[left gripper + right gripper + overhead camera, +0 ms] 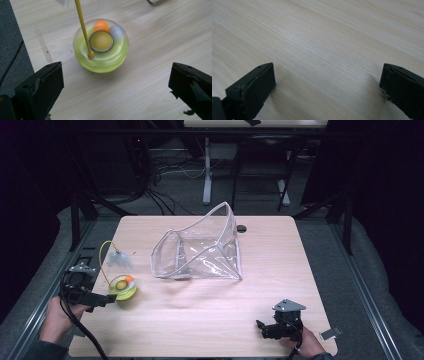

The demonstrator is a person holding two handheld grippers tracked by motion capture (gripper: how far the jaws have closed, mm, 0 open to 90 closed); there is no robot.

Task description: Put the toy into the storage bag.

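A yellow-green cat toy (123, 286) sits near the table's left front: a clear dome (101, 47) over an orange ball (101, 25) and a white ball (115, 32). A thin yellow wand (82, 25) rises from it to a pale tuft (119, 259). My left gripper (111, 295) is just left of the toy. Its jaws stand wide open (116, 85), with the toy ahead of them and untouched. A clear plastic zip bag (200, 250) stands open in the table's middle. My right gripper (260, 327) is open (328, 85) over bare wood at the front right.
The wooden table (210, 320) has a black grommet hole (242, 228) near its back edge. A small metal clip (330, 333) lies at the front right corner. Grey padding borders the table, and desk legs and cables lie beyond it.
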